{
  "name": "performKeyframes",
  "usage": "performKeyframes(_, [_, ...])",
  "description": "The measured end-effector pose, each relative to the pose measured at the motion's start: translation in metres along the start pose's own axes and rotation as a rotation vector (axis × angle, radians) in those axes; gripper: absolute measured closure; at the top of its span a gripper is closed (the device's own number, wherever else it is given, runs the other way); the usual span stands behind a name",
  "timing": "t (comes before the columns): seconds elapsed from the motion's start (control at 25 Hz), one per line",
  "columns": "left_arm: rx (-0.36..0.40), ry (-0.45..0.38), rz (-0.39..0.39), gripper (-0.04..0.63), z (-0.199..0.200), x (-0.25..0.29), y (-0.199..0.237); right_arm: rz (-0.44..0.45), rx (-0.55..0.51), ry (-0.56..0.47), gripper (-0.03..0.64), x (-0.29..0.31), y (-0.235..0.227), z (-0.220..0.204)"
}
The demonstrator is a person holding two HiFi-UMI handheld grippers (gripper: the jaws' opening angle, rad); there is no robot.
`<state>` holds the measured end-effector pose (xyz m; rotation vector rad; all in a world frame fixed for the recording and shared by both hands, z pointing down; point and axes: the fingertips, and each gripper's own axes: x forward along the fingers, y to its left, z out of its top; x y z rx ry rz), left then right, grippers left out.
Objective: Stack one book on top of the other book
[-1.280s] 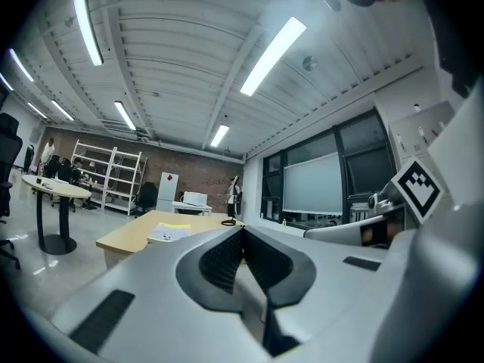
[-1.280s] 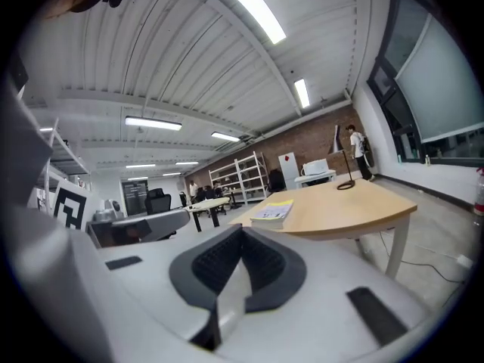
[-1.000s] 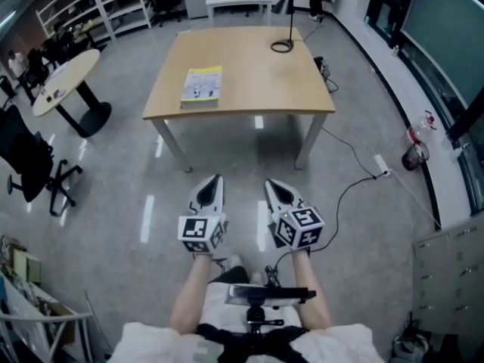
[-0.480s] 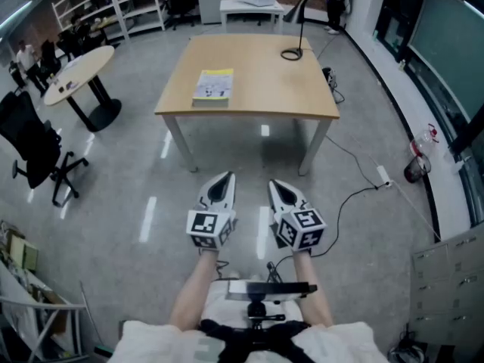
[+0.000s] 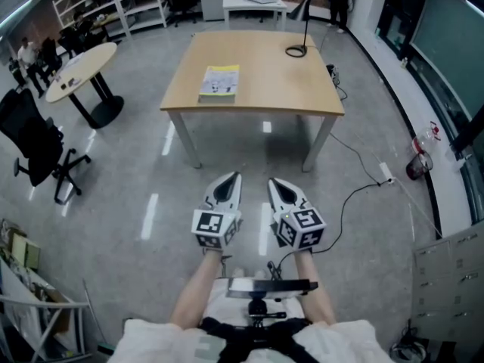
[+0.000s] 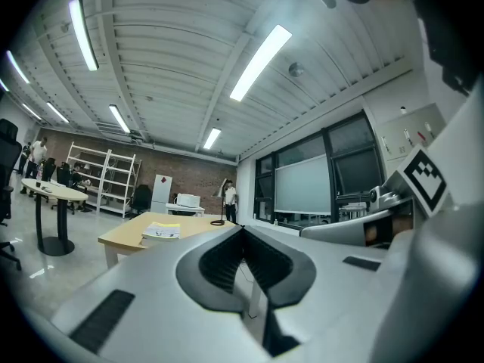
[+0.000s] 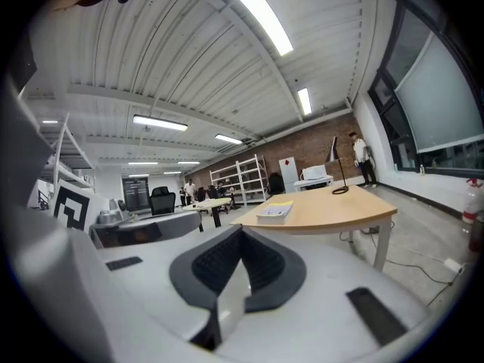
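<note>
A yellow and white book (image 5: 220,82) lies on the left half of the wooden table (image 5: 257,97), seemingly on top of another book. It also shows far off as a book (image 6: 163,231) in the left gripper view and as a book (image 7: 274,210) in the right gripper view. My left gripper (image 5: 236,177) and right gripper (image 5: 271,183) hang side by side over the floor, well short of the table. Both are shut with nothing between their jaws.
A black desk lamp (image 5: 300,23) stands at the table's far right corner. A round table (image 5: 79,63) and a black office chair (image 5: 34,150) are to the left. A cable (image 5: 355,191) trails over the floor on the right. Shelving (image 5: 128,2) lines the back.
The table and book have shifted down and right in the head view, a little nearer. Both grippers have stayed shut and side by side.
</note>
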<state>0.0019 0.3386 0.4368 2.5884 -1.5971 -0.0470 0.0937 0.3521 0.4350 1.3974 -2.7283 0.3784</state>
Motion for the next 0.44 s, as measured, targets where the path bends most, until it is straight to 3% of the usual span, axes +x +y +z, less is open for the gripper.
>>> performKeyframes(0.44, [-0.030, 0.007, 0.015, 0.584, -0.007, -0.018, 0.005, 0.030, -0.013, 0.006, 0.617, 0.000, 0.018, -0.006])
